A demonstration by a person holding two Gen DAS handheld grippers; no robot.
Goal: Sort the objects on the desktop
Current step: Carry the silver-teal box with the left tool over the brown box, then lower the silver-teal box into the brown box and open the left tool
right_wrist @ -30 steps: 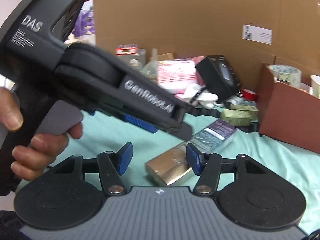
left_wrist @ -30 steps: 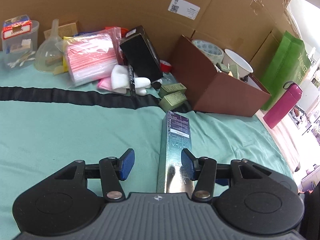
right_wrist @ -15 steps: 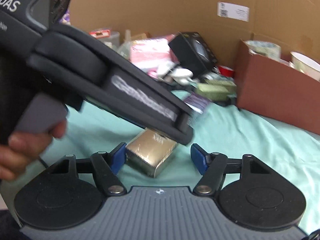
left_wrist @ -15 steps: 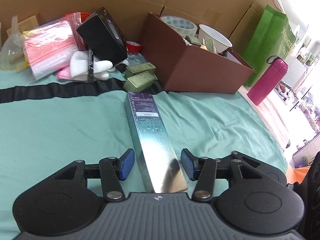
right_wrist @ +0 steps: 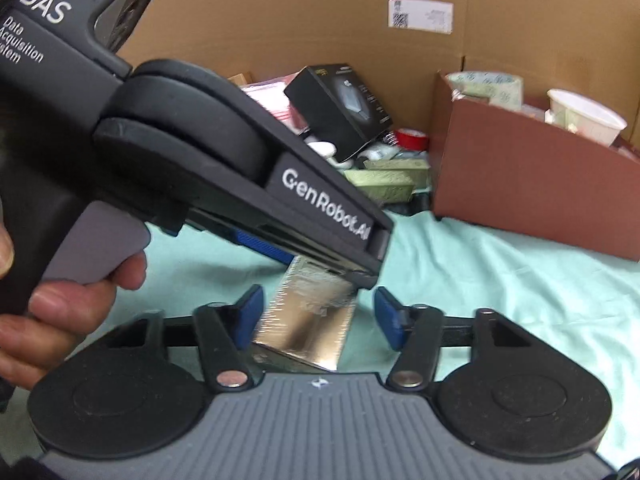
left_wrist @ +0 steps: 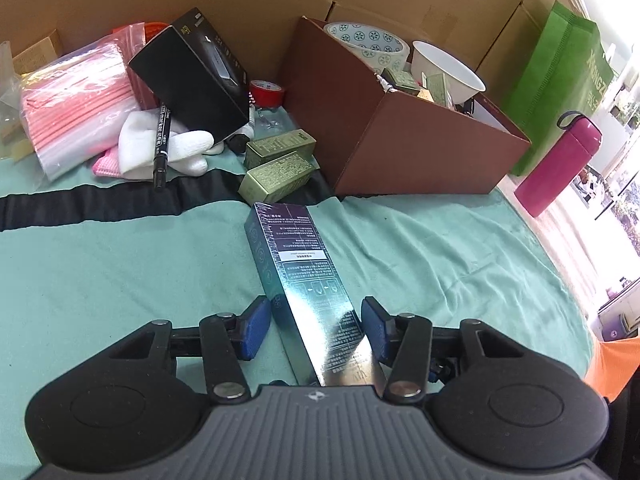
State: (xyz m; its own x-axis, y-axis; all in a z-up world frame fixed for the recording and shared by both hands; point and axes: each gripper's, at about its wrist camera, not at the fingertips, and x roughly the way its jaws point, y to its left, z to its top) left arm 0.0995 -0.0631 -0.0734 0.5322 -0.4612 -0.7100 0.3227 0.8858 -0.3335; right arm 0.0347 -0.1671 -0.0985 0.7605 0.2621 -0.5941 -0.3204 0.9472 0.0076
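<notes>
Both grippers, left (left_wrist: 316,318) and right (right_wrist: 316,318), gaped around the long shiny foil-wrapped teal carton (left_wrist: 304,280) lying on the green cloth (left_wrist: 120,264), unclamped, with "GenRobot.AI" lettering blocking the brown cardboard box (right_wrist: 532,188).

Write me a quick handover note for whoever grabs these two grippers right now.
Left gripper: open, straddling the near end of the long shiny box, not closed on it.
Right gripper: open, around the same box end, holding nothing.
The box lies flat on the green cloth.
Done: brown box already holds a tape roll, a bowl and small green boxes.
Left: grip the shiny box and sort it; two green boxes remain outside.
</notes>
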